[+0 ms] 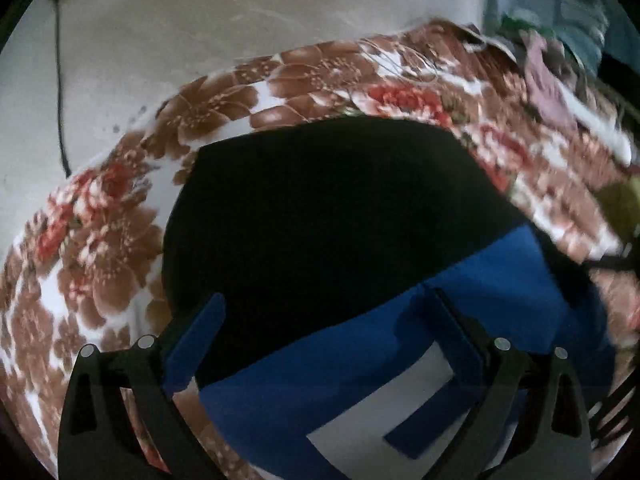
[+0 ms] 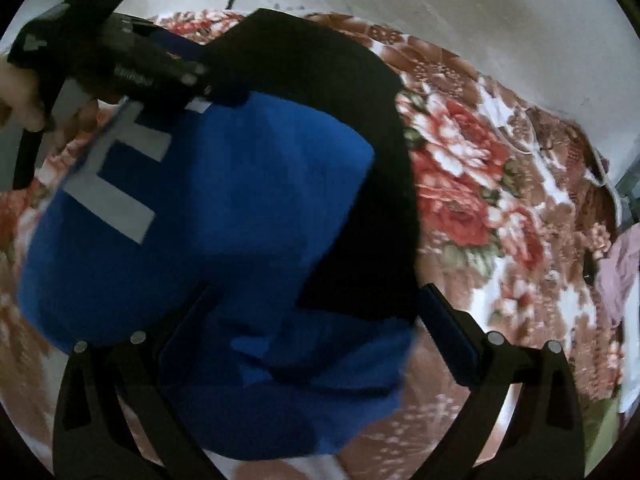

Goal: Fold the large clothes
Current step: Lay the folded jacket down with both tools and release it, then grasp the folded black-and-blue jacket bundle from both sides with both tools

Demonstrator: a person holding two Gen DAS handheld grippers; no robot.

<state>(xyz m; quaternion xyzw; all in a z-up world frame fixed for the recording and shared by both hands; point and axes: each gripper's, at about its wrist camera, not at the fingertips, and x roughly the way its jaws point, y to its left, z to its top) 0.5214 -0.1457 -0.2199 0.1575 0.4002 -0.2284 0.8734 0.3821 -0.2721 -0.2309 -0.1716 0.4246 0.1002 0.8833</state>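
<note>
Floral-printed brown, red and white bedspread [image 1: 100,240] is seen below a pale wall. Left view: black-and-blue soft fabric garment [image 1: 320,220] lies flat on it; left gripper [image 1: 328,320] is spread wide, nothing held.

Right view: garment [image 2: 248,200] judged light, limp, best taken at corners; right gripper [image 2: 316,312] stands wide, empty.

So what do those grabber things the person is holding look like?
Each is a black two-finger gripper. The left gripper and right gripper have long black fingers with blue pads on the inner faces, triangular cut-outs and round silver rivets at the joints. Seen from the right wrist view, the left gripper's black body carries small pale lettering, too blurred to read.
</note>
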